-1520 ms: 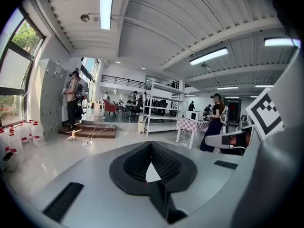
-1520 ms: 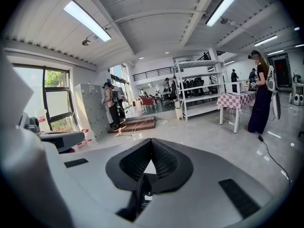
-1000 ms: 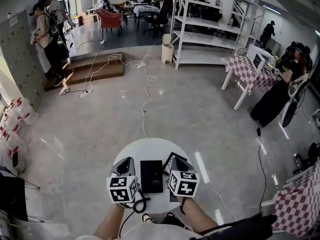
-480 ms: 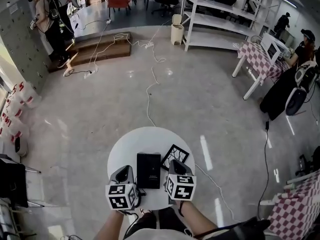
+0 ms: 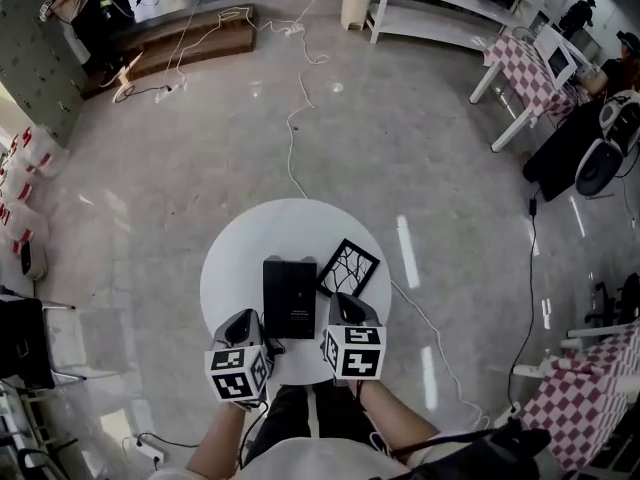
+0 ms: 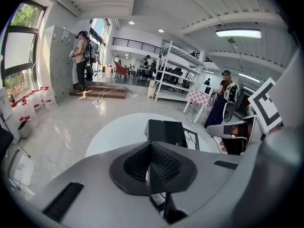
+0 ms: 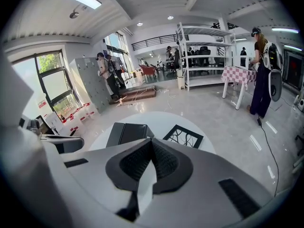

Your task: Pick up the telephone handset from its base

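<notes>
Black handset (image 5: 272, 298) seated on left strip of base (image 5: 300, 298), mid white table (image 5: 235, 253); long axis running straight away from wearer, ends not told apart. Left gripper (image 5: 246, 326) and right gripper (image 5: 340, 310) flanking near end, fingers pressed together, empty; best spread first, closed across handset's narrow width mid-length, lifted straight up.

Workshop hall, metal shelving (image 7: 204, 79), lockers (image 7: 88, 82)

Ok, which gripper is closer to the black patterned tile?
Right. The right gripper sits just short of the tile, by its near corner; the left gripper is on the other side of the phone.
</notes>
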`<state>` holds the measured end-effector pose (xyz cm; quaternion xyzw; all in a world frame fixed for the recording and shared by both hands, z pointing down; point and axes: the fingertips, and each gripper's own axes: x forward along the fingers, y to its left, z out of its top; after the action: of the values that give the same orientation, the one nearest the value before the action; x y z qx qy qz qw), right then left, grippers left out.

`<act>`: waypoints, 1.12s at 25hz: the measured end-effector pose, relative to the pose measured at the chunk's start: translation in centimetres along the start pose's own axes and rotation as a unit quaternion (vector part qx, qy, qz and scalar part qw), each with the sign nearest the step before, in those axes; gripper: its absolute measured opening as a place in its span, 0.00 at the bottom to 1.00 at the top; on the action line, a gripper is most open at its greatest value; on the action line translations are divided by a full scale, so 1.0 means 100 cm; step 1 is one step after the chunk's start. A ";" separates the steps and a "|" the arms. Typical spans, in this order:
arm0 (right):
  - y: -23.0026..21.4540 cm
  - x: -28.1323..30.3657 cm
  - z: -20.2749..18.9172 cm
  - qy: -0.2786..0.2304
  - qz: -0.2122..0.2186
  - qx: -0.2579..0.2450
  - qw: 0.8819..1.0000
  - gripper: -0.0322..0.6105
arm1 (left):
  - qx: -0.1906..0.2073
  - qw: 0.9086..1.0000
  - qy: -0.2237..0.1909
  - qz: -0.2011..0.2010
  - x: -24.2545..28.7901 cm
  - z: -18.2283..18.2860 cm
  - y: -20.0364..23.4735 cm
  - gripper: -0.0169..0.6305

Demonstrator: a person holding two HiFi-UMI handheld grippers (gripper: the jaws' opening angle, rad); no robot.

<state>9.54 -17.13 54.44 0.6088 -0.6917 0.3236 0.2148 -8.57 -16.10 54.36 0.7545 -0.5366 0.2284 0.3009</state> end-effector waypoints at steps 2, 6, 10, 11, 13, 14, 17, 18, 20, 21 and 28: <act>0.001 0.000 -0.006 0.006 -0.005 -0.003 1.000 0.09 | -0.002 1.000 0.006 -0.003 0.000 -0.007 0.001 0.05; 0.000 0.000 -0.018 0.017 -0.011 -0.002 1.000 0.09 | -0.010 1.000 0.018 -0.005 -0.001 -0.020 0.000 0.05; -0.007 0.003 -0.018 0.015 -0.010 -0.006 1.000 0.09 | -0.009 1.000 0.019 -0.001 0.005 -0.021 -0.004 0.05; -0.008 0.003 -0.019 0.017 -0.010 -0.007 1.000 0.09 | -0.009 1.000 0.020 0.000 0.006 -0.022 -0.004 0.05; -0.010 0.003 -0.022 0.020 -0.007 -0.008 1.000 0.09 | -0.011 1.000 0.021 0.003 0.007 -0.023 -0.005 0.05; -0.012 0.002 -0.024 0.021 -0.007 -0.008 1.000 0.09 | -0.011 1.000 0.021 0.004 0.008 -0.023 -0.006 0.05; -0.019 0.002 -0.024 0.019 -0.010 -0.006 1.000 0.09 | -0.012 1.000 0.013 -0.003 0.012 -0.021 -0.011 0.05; -0.020 0.002 -0.024 0.018 -0.011 -0.006 1.000 0.09 | -0.014 1.000 0.008 -0.008 0.013 -0.019 -0.013 0.05; -0.020 0.003 -0.025 0.018 -0.010 -0.005 1.000 0.09 | -0.019 1.000 0.002 -0.013 0.014 -0.019 -0.014 0.05; -0.020 0.003 -0.027 0.018 -0.010 -0.004 1.000 0.09 | -0.020 1.000 0.003 -0.013 0.014 -0.020 -0.014 0.05; -0.015 0.006 -0.035 0.025 -0.007 -0.006 1.000 0.09 | -0.020 0.999 0.016 -0.018 0.018 -0.032 -0.015 0.05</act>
<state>10.60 -15.17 57.59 0.6041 -0.6837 0.3330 0.2384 -6.63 -14.74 57.56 0.7540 -0.5224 0.2244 0.3290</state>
